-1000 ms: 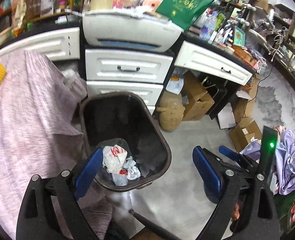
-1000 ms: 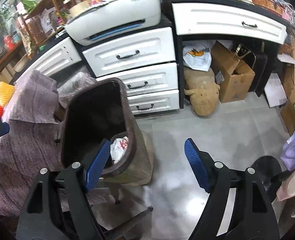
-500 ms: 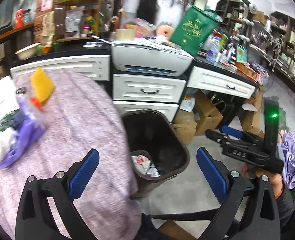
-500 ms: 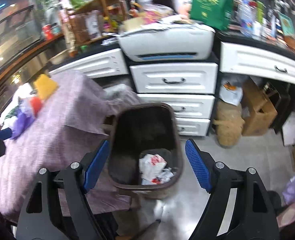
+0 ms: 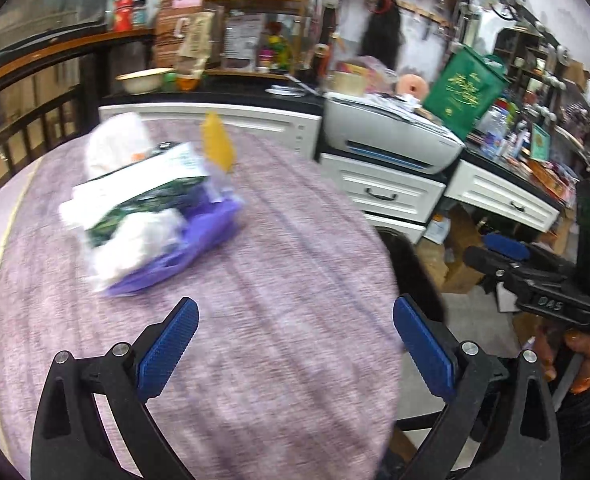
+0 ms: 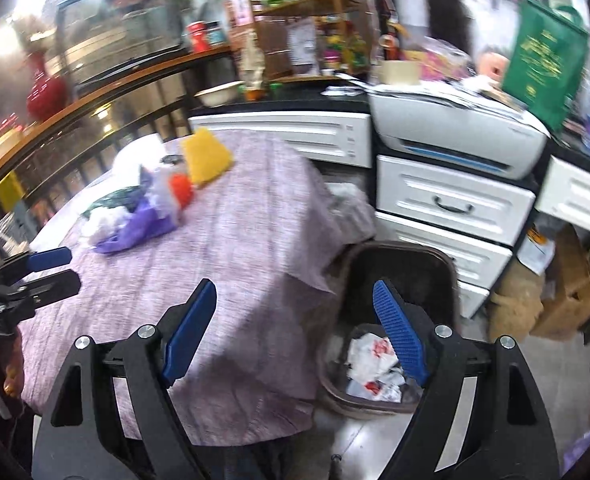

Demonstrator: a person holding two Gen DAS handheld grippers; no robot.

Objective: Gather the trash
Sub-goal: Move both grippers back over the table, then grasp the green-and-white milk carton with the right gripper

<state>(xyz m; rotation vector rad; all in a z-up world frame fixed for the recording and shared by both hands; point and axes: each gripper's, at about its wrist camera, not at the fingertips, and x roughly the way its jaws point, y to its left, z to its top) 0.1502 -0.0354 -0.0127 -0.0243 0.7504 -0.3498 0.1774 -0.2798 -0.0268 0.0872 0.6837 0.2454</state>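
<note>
Left wrist view now faces the bench (image 5: 279, 288) with its purple cloth, where a second ago it looked down into the bin with crumpled wrappers at the bottom; you have swung away from the drop and back toward what is left to collect. Starting at the left of that view, the remaining trash pile (image 5: 151, 216) sits on the cloth: white crumpled plastic, a green-printed packet and a purple bag bunched together, blurred by the motion, with a yellow piece (image 5: 217, 146) just behind it. Your left gripper (image 5: 295, 340) hangs over the bare cloth nearer you, jaws spread wide and nothing between them, well short of the pile. Further right, the dark bin (image 5: 411, 268) peeks out past the bench edge, and beyond it your right gripper (image 5: 507, 248) is in sight. In the right wrist view the same pile (image 6: 135, 216) lies at the left, with an orange scrap (image 6: 181, 190) and the yellow piece (image 6: 207, 156) beside it; the right gripper (image 6: 295, 328) is also fully open and empty, straddling the bench edge and the bin (image 6: 399, 264), whose floor holds the white-and-red wrappers (image 6: 375, 364). I judge one load is delivered and the next pick is the pile, so you will need to reach forward and left.
</note>
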